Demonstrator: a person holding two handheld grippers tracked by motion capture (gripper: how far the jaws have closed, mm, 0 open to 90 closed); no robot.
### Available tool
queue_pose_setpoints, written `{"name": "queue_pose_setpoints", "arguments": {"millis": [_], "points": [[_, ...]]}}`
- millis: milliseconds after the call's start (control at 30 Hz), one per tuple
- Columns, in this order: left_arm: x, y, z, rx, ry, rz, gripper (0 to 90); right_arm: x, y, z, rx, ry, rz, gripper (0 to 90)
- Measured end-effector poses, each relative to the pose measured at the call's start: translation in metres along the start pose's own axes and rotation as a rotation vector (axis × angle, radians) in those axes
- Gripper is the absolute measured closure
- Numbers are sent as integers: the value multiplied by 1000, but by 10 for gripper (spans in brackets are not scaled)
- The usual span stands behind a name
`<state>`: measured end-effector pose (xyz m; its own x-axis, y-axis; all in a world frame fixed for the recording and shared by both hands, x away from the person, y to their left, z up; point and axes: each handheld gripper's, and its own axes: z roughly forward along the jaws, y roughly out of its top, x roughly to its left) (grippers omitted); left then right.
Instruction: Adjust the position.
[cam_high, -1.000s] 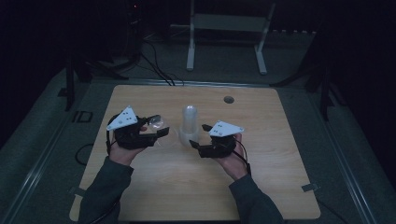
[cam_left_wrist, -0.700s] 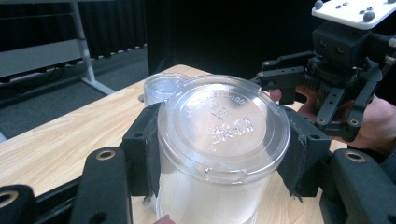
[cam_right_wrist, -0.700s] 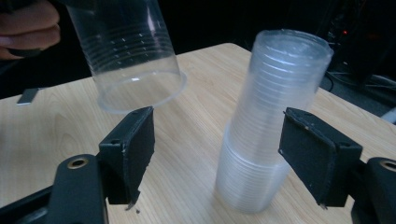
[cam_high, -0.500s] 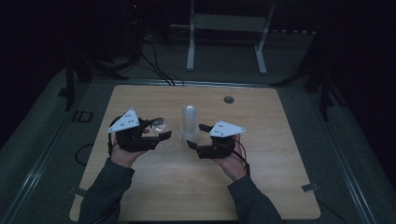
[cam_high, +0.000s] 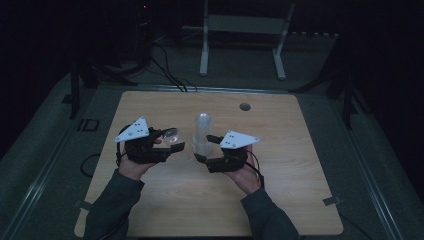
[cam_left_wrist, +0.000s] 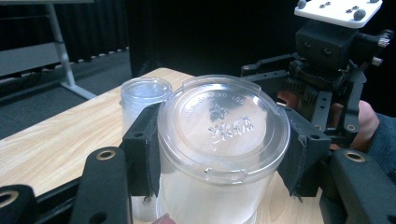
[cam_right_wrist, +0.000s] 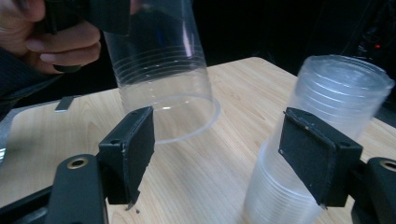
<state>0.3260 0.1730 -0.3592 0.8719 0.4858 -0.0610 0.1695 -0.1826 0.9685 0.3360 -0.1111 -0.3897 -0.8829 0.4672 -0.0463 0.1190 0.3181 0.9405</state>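
Left gripper (cam_left_wrist: 219, 154) clamps single clear plastic cup (cam_left_wrist: 219, 154), held above light wooden table (cam_high: 280, 200). Right gripper (cam_right_wrist: 219, 154): jaws apart, pressing nothing, one pad beside upside-down stack of clear plastic cups (cam_right_wrist: 322, 135) at table centre. Lifted cup just left of stack.

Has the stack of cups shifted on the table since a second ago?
No. The stack of cups stands at the same spot, below and left of the table's hole.

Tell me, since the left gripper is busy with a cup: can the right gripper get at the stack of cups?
Probably yes: the right gripper has open jaws, and the stack of cups stands right beside one pad with nothing between them.
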Motion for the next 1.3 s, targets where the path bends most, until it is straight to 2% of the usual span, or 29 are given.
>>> {"name": "queue_pose_setpoints", "arguments": {"millis": [100,367,767,933,1300], "points": [[0,0,0,-10,-14,-4,407,1,1,2,-16,25,4,262],[2,-1,0,-21,-41,-22,407,4,1,5,-35,54,2,262],[4,-5,5,-16,-81,-33,408,3,-1,10,-58,110,27,262],[4,-6,5,-20,-103,-32,407,2,-3,13,-57,148,29,262],[3,-6,6,-24,-170,-16,407,1,-6,14,-99,238,30,262]]}}
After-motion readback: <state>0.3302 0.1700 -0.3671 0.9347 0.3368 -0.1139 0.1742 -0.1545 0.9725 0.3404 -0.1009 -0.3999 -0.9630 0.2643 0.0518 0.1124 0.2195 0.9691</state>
